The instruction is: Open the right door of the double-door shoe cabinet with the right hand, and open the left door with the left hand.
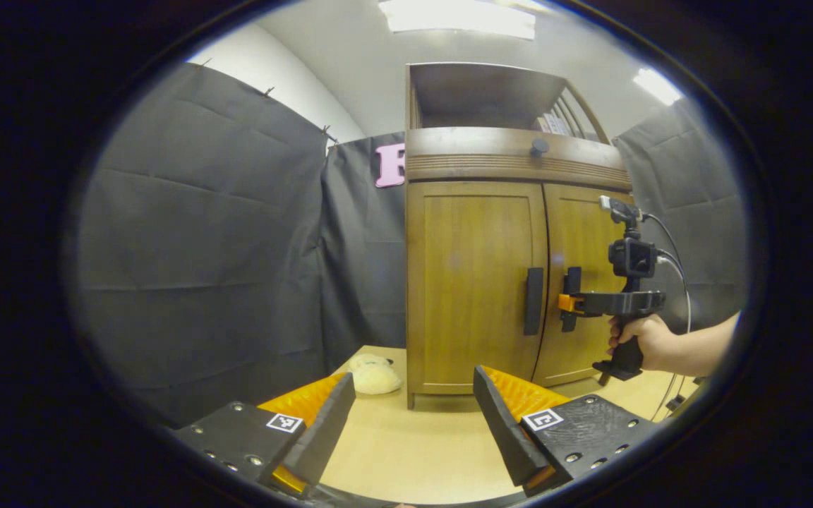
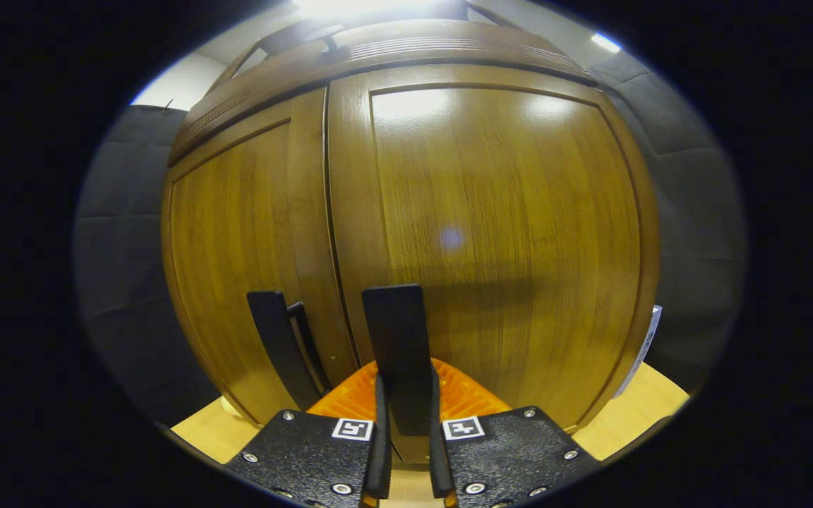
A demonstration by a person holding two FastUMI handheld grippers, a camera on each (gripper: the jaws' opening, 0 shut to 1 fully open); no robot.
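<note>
The shoe cabinet (image 1: 480, 282) stands on the pale wooden floor (image 1: 406, 444) against the black cloth wall, and both doors look closed. The right door (image 2: 491, 233) carries a dark vertical handle (image 2: 396, 339) near the middle seam, and the right gripper (image 2: 404, 423) is pinched on the lower part of this handle, one finger on each side. In the left gripper view, a person's hand (image 1: 643, 339) is seen holding this gripper at the door. To do this step well, the person should probably pull straight back at first and then follow the arc of the door around its hinge on the outer edge, keeping the pinch firm so that the handle does not slip out. The left gripper (image 1: 413, 423) waits well apart from the cabinet with its fingers spread wide, facing the left door (image 1: 473, 282) and its handle (image 1: 533, 300). A pale soft object (image 1: 375, 376) lies on the floor just beside the left corner of the cabinet.
</note>
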